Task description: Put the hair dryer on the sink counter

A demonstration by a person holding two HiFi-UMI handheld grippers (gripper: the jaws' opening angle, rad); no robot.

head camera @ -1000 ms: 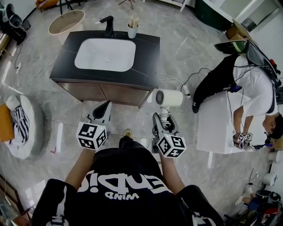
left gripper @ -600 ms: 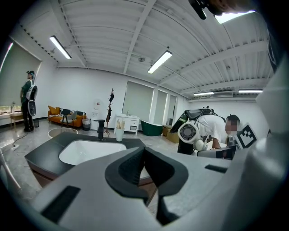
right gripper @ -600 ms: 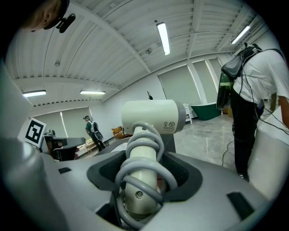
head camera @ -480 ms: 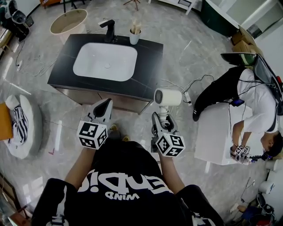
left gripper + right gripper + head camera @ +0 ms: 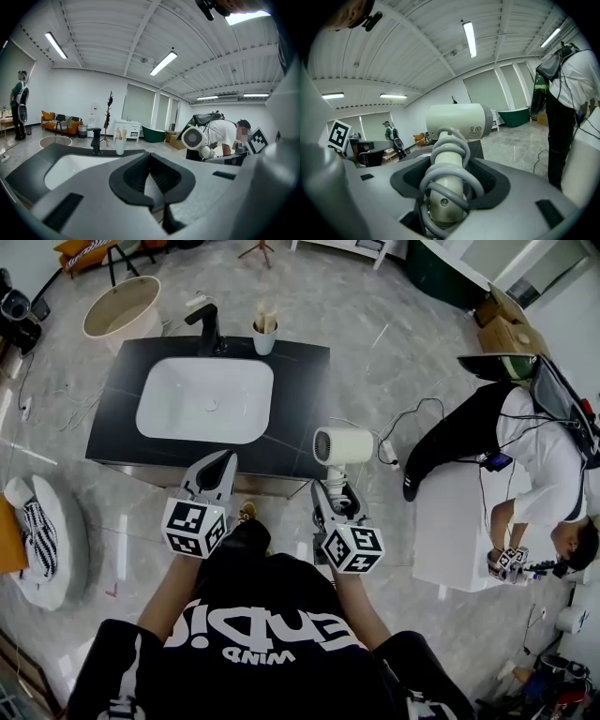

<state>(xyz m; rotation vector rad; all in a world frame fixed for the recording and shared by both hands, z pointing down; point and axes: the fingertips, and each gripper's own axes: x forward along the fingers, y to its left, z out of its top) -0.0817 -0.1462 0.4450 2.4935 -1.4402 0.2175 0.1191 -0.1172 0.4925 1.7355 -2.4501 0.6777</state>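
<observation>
The dryer (image 5: 342, 446) is being held by the right gripper (image 5: 333, 495), with the jaws spread wide and clamped on the handle, which has the grey cord (image 5: 449, 161) wound round it in loops. The dryer is being kept upright, with its barrel lying crosswise above the jaws. It is being carried in the air, not set down; in the head view it is being seen at the near right corner of the black counter (image 5: 302, 381). The left gripper (image 5: 218, 468) is being held beside it over the counter's near edge, jaws pressed together with nothing between them (the left gripper view is showing the pads meeting). On the counter, a white basin (image 5: 204, 399) is being flanked at the back by a black faucet (image 5: 208, 326) and a white cup (image 5: 264, 338). Off to the right, a second person (image 5: 539, 432) is being seen bent over a white table (image 5: 450, 521), well apart from the counter.
</observation>
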